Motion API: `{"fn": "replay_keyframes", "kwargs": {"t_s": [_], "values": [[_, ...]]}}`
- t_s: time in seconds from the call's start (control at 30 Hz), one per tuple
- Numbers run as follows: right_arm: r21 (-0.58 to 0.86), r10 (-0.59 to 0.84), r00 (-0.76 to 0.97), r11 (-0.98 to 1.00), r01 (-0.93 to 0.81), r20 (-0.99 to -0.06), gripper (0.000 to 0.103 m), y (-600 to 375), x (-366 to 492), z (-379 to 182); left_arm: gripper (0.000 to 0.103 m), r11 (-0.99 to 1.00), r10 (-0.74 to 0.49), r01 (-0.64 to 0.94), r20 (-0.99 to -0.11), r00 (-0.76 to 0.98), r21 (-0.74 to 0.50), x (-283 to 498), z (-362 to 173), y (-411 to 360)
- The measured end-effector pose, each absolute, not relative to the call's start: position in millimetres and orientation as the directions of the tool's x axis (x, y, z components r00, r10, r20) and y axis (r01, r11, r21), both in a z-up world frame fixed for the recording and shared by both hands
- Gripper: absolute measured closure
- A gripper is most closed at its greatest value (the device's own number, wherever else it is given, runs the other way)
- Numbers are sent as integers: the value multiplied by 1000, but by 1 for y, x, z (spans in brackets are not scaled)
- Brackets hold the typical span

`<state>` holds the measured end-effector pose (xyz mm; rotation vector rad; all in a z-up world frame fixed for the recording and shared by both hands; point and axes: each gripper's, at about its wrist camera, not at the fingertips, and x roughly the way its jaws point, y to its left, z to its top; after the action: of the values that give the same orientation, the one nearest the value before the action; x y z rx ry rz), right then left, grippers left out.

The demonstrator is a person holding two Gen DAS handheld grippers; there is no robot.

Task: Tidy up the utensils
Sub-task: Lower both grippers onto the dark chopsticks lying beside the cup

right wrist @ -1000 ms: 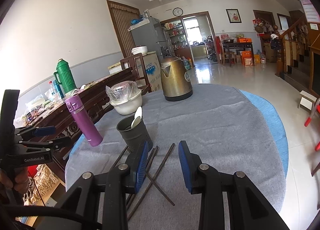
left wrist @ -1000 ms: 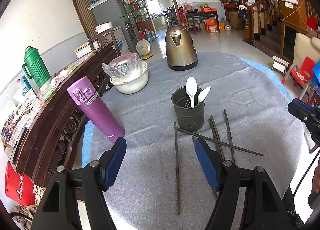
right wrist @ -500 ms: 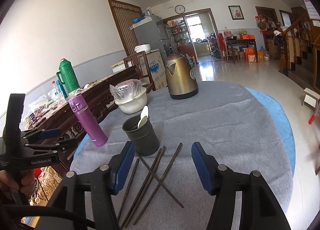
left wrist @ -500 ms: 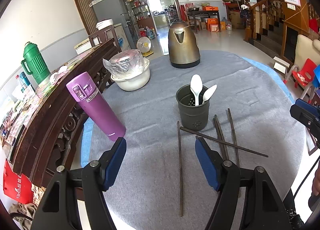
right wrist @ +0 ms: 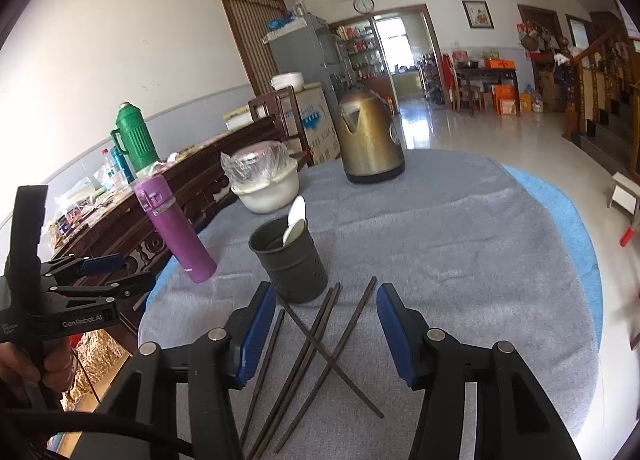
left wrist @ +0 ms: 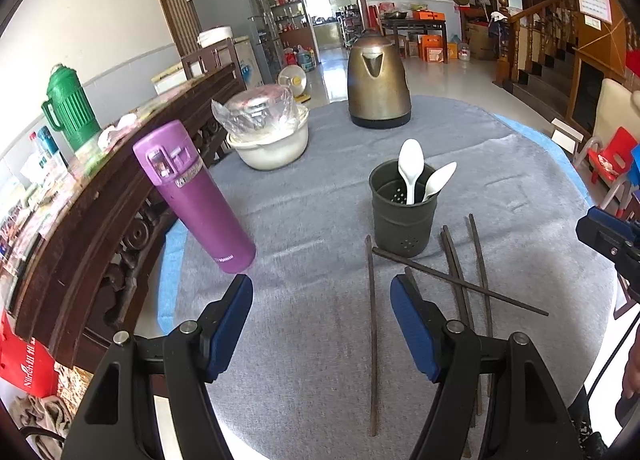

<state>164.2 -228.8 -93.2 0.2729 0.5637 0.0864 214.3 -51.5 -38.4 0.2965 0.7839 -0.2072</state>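
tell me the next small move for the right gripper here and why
Probably lower the right gripper onto the chopsticks crossed below it. Its jaws are closing with nothing between them, the sticks lie loose on the grey cloth, and the holder so far has only white spoons.

Round table (left wrist: 520, 164) (grey cloth) bears holder (left wrist: 402, 216), chopsticks (left wrist: 373, 332), flask (left wrist: 192, 196), bowl (left wrist: 272, 146), kettle (left wrist: 378, 80).
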Motion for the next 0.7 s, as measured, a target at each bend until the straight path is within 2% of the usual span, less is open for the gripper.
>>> {"fn": "replay_keyframes", "kwargs": {"t_s": [0.1, 0.23, 0.43, 0.57, 0.7], "values": [[285, 140, 796, 958, 42, -589, 64, -232, 181, -105, 31, 947, -106, 297, -756, 646, 121, 225, -53, -43], [318, 148, 733, 943, 97, -664, 64, -240, 204, -126, 31, 958, -154, 286, -809, 568, 19, 244, -82, -26], [322, 160, 646, 936, 140, -747, 67, -244, 247, -151, 31, 953, -248, 279, -841, 481, -121, 272, -116, -10], [344, 184, 618, 927, 149, -764, 69, -247, 272, -163, 42, 929, -338, 293, -844, 416, -227, 295, -132, -6], [370, 206, 584, 912, 175, -785, 72, -255, 296, -175, 42, 902, -393, 324, -854, 340, -286, 312, -148, -17]]}}
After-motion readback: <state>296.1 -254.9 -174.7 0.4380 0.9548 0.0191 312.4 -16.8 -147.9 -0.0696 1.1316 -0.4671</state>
